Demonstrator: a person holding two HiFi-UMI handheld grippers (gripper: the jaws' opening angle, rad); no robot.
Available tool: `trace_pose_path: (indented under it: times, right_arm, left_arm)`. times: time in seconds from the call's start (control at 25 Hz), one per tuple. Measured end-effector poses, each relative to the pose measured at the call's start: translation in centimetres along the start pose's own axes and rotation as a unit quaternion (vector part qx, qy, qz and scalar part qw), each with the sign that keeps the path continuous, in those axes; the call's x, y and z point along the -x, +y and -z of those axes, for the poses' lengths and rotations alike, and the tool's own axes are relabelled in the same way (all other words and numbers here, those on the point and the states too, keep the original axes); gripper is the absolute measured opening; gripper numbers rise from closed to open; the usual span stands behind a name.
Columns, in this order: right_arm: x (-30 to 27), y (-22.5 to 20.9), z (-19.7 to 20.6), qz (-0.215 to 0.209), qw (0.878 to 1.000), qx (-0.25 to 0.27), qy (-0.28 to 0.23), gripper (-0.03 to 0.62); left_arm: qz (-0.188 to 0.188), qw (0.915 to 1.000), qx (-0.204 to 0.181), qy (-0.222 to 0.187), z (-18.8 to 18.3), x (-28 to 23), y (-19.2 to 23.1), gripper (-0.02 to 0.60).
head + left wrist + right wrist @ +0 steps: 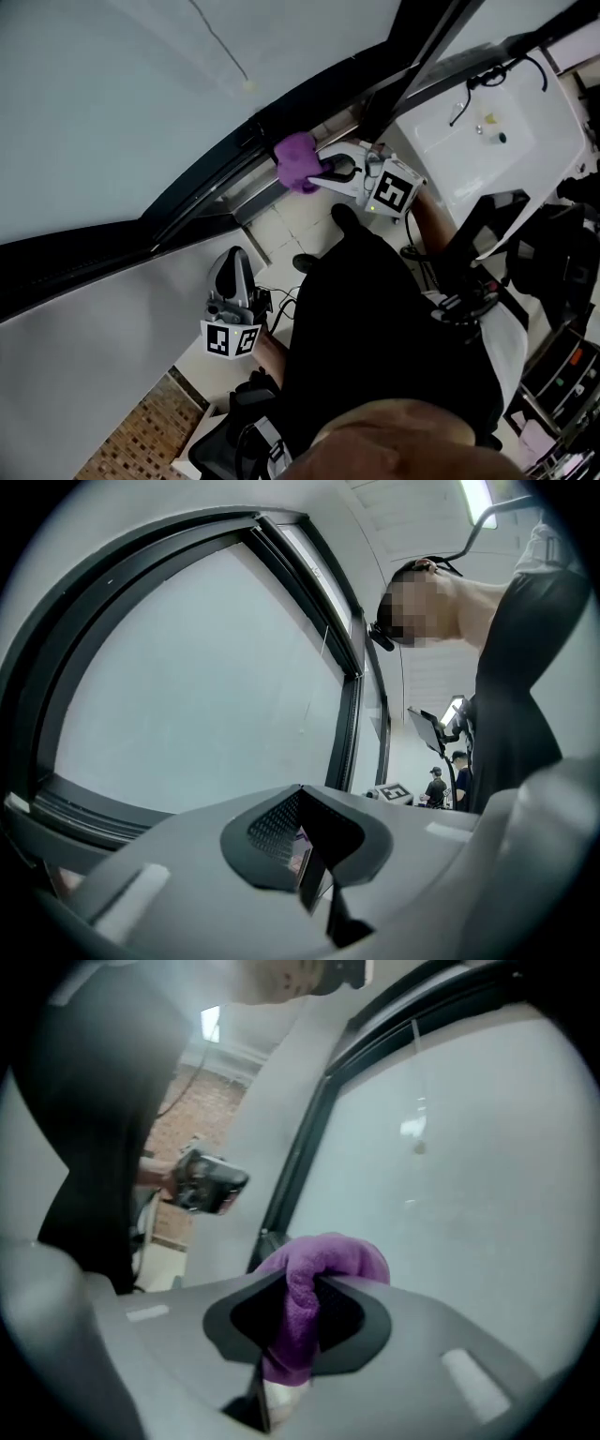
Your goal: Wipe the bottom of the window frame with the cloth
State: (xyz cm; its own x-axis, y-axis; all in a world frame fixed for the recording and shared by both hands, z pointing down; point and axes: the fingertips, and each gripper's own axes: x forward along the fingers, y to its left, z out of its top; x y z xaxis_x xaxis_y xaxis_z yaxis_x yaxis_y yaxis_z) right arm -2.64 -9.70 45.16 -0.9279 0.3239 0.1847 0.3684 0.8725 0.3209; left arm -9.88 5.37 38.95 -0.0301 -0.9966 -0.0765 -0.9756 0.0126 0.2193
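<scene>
Right gripper (323,173) jaws clamp the cloth (296,161) at the lower frame (211,187). Left gripper (236,261) jaws appear closed, holding nothing.

A purple cloth (298,161) sits on the dark bottom window frame (202,185).

pale daylight through the large frosted glass window pane (197,686); the dark metal window frame (187,189) sits shadowed. white ceiling strip light (476,494) glares at one o'clock; gripper views bulge, edges dark.
</scene>
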Motion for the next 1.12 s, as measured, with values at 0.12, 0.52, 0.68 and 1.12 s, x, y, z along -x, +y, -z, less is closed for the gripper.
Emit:
trace_pose_path:
  times: [0.12,0.52,0.68,1.12]
  right_arm:
    - [-0.9,-8.2,1.2,0.158,0.985,-0.062,0.034,0.064]
    - [-8.9,-11.2,5.9,0.156,0.969,0.017,0.193,0.06]
    - [-7.7,-11.9,7.5,0.176,0.952,0.036,0.247,0.06]
    - [-6.6,-12.8,10.8,0.188,0.925,0.045,0.328,0.059]
  left_arm:
    - [-0.005,1.0,-0.002,-0.002,-0.2,0.3,0.0,0.003]
    - [-0.053,0.9986,-0.003,-0.008,-0.9,3.3,0.4,0.003]
    - [-0.048,0.9988,-0.004,-0.007,-0.6,2.9,0.6,0.003]
    - [-0.036,0.9993,0.003,-0.005,-0.1,1.9,0.9,0.003]
